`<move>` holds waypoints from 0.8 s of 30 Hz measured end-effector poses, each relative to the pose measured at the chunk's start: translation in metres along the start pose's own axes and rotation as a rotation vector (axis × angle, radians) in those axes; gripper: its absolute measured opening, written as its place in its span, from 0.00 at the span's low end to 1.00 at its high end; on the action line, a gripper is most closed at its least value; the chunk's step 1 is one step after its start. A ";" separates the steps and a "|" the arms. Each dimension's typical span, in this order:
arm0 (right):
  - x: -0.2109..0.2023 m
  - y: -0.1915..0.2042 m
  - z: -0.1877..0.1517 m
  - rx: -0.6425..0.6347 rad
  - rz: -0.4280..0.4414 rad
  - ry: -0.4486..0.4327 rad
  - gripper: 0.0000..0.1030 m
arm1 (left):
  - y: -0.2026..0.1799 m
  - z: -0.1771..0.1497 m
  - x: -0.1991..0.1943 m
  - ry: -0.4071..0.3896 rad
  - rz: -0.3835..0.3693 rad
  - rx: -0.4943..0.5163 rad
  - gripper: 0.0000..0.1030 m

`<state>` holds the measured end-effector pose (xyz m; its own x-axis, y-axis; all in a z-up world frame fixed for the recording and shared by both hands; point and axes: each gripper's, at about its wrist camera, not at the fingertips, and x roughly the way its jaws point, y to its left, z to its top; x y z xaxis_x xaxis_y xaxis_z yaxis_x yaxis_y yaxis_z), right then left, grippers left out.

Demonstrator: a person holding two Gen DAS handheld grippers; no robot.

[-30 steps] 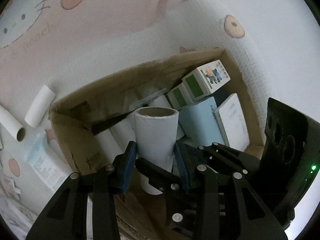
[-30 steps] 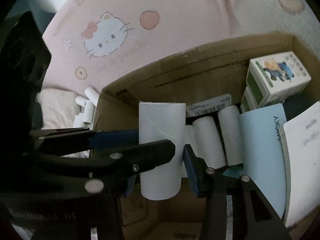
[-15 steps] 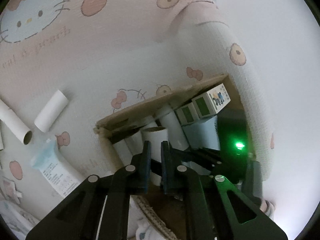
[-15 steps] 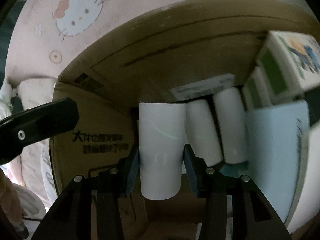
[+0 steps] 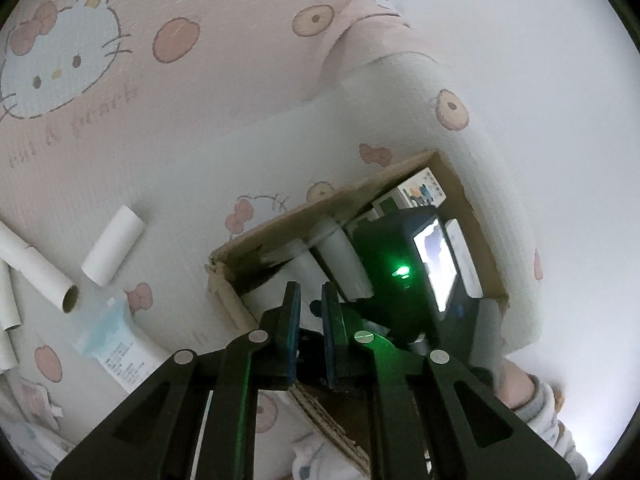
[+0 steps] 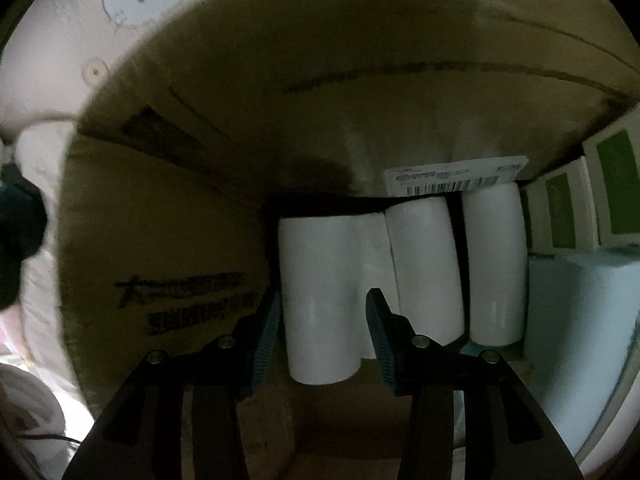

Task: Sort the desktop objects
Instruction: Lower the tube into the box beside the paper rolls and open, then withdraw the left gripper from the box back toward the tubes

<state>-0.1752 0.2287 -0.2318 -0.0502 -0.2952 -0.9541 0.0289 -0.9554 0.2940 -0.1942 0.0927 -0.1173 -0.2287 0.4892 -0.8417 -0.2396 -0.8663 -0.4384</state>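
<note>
We are gripping a white paper tube [image 6: 320, 300] with our right gripper [image 6: 322, 332] inside the cardboard box [image 6: 168, 240], beside two other tubes [image 6: 424, 272] lying there. Our left gripper [image 5: 310, 312] is hovering above the box's corner, fingers nearly pressed together (nothing between them). More tubes [image 5: 112, 246] are lying outside on the patterned cloth [image 5: 200, 128].

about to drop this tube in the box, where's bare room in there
Bare floor shows under the held tube, beside the box's printed left wall. The right is crowded: tubes, green boxes, blue pack.
</note>
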 end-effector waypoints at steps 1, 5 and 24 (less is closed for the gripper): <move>-0.005 0.000 -0.002 0.006 0.016 -0.002 0.40 | -0.001 0.000 0.000 -0.001 0.000 0.002 0.12; -0.027 0.009 -0.012 -0.018 -0.022 -0.047 0.40 | -0.006 -0.004 -0.005 -0.011 -0.002 0.011 0.16; -0.117 0.058 -0.074 -0.141 -0.229 -0.206 0.41 | -0.026 -0.052 -0.045 -0.131 -0.053 0.081 0.06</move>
<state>-0.0936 0.2085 -0.1075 -0.2717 -0.0836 -0.9587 0.1302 -0.9902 0.0495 -0.1286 0.0883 -0.0845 -0.3333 0.5479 -0.7673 -0.3284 -0.8303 -0.4502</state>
